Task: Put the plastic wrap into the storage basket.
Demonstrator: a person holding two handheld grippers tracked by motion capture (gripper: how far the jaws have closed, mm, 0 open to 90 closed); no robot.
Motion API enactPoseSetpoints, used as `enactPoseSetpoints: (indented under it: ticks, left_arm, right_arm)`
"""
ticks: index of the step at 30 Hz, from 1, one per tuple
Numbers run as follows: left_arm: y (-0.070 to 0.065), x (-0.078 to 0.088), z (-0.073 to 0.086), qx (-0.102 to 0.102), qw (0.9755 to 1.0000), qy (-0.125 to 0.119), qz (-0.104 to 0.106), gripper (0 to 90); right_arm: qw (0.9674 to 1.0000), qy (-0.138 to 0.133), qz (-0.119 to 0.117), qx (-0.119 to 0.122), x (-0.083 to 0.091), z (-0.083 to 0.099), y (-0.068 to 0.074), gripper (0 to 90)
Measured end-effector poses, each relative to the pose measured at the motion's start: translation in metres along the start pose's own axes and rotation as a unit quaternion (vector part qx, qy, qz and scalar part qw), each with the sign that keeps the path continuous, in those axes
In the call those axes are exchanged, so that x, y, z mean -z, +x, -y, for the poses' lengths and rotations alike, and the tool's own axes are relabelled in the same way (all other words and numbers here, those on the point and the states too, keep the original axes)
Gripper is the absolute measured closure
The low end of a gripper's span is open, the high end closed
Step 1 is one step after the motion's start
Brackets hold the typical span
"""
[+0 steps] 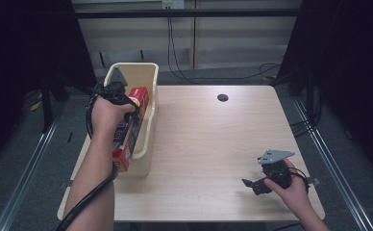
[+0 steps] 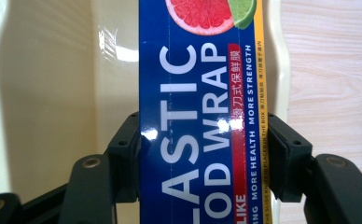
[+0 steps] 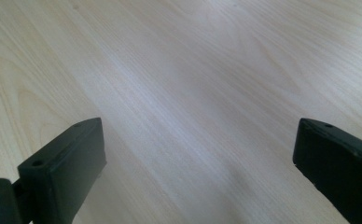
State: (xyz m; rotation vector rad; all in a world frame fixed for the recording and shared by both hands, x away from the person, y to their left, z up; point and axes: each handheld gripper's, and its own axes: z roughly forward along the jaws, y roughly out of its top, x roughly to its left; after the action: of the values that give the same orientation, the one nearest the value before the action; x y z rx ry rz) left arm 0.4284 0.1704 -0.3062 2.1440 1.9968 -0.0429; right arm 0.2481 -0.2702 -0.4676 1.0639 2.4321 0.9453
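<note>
A long plastic food wrap box [image 1: 140,98], blue with red and orange ends, slants into the cream plastic bin [image 1: 148,144] at the table's left edge. My left gripper [image 1: 128,122] is shut on it. In the left gripper view both black jaws press the sides of the box [image 2: 202,93], and the bin's inner wall [image 2: 44,93] lies behind it. My right gripper [image 1: 253,185] rests low over the table near the front right corner. Its jaws stand wide open with nothing between them but bare wood [image 3: 198,93].
The light wooden table [image 1: 208,144] has a small dark cable hole [image 1: 222,97] near its far edge. Dark curtains stand at both sides, and cables run along the floor behind the table.
</note>
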Motion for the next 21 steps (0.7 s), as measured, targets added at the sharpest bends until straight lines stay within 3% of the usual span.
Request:
enactPoseSetpoints:
  ticks: [21]
  left_arm:
    - [0.0,-0.021,-0.01,0.024,0.9992,0.032,0.003,40.3]
  right_arm:
    - [1.0,0.002,-0.001,-0.001,-0.001,0.002,-0.001,2.3]
